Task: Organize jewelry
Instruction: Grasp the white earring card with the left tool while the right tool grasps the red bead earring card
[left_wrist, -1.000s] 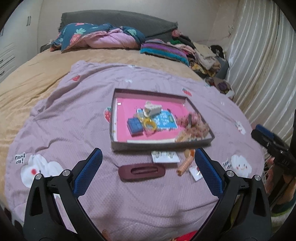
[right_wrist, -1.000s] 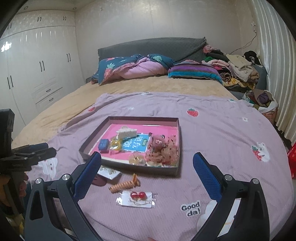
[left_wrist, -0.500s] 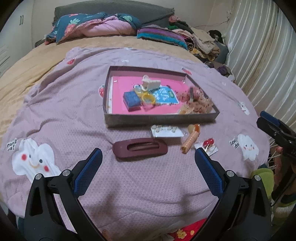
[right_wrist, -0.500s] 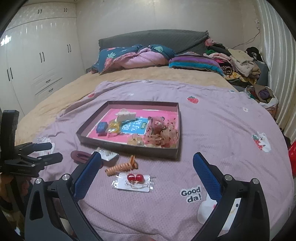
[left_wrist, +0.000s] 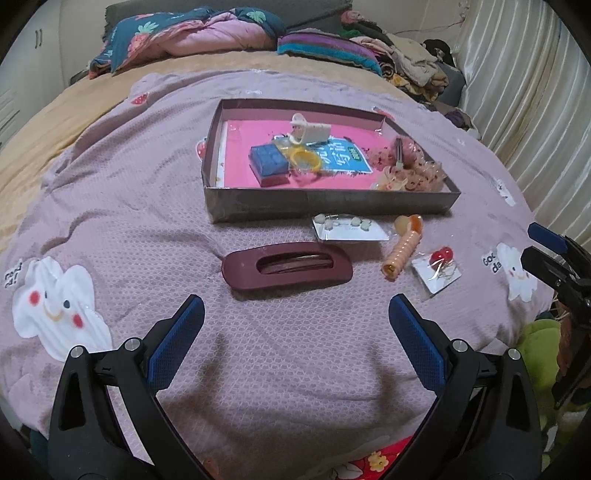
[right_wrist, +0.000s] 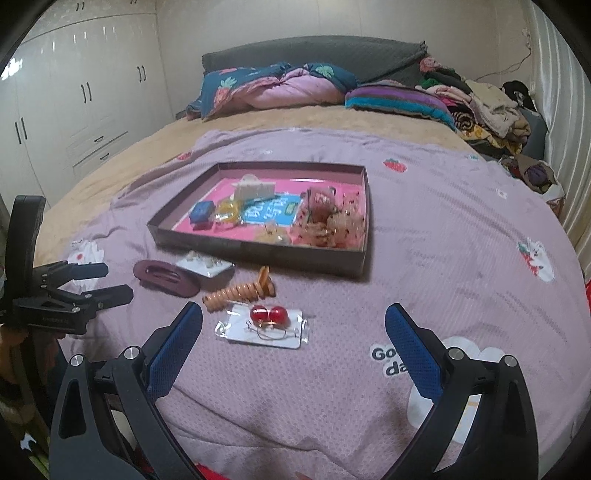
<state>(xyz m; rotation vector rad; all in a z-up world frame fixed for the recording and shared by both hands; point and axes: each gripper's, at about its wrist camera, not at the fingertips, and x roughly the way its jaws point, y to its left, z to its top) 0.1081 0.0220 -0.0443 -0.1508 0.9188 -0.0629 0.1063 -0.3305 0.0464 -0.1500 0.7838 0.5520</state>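
Note:
A shallow brown box (left_wrist: 332, 201) with a pink floor sits on the lilac blanket and holds a blue case, a yellow ring, a comb-like clip and a heap of pink-beige scrunchies. In front of it lie a maroon hair clip (left_wrist: 287, 264), a card of white studs (left_wrist: 347, 228), an orange spiral hair tie (left_wrist: 402, 249) and a card with red cherry earrings (left_wrist: 439, 269). My left gripper (left_wrist: 295, 332) is open and empty, just short of the maroon clip. My right gripper (right_wrist: 293, 338) is open and empty, just short of the cherry card (right_wrist: 267, 325). The box (right_wrist: 266, 251) shows there too.
The blanket covers the foot of a tan bed; its edge drops off close to both grippers. Pillows and a folded quilt (right_wrist: 280, 90) lie at the headboard, piled clothes (right_wrist: 484, 107) at the right, white wardrobes (right_wrist: 74, 110) at the left.
Both grippers have moved forward and down toward the loose pieces in front of the box. Nothing has been picked up; both stay open.

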